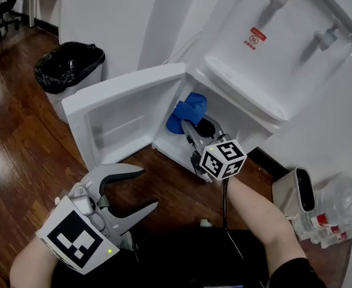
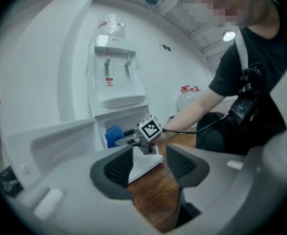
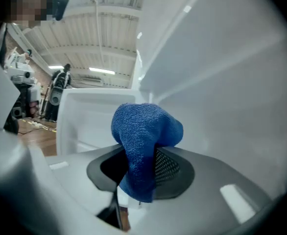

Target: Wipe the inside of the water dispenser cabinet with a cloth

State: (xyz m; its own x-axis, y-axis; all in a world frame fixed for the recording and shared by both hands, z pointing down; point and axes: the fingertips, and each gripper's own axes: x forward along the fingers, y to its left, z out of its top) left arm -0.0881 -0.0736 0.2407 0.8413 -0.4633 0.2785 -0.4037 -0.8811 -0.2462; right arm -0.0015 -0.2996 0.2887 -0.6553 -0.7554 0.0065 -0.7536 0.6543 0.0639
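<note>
The left gripper is nearest, low over the wooden floor in front of the unit. Its jaws stand apart with nothing between them, and only floorboards show through the gap. It has no part in the work at this moment.

Beyond it, the right gripper reaches level into the mouth of the open cabinet. Its jaws are clamped on the blue cloth, which bunches over the tips in a rounded wad and hangs down between the pads. The cloth sits at the hinge side of the opening, close to the white inner wall, but I cannot tell whether it touches.

The step in hand looks like the wiping itself, probably at or near its start. The next move likely calls for pressing the wad flat against a wall or the cabinet floor and sweeping across it, with a firm grip so that the cloth does not drag out.

The cabinet holds only the cloth, the jaw tips and a dark patch beside them that I cannot identify. The cabinet door is swung wide to the left, and its moulded pocket shows nothing in it.

Above is the water dispenser with its two taps. Farther left, the trash bin has a black liner, and its contents are not visible. Clear water bottles stand at the right.
</note>
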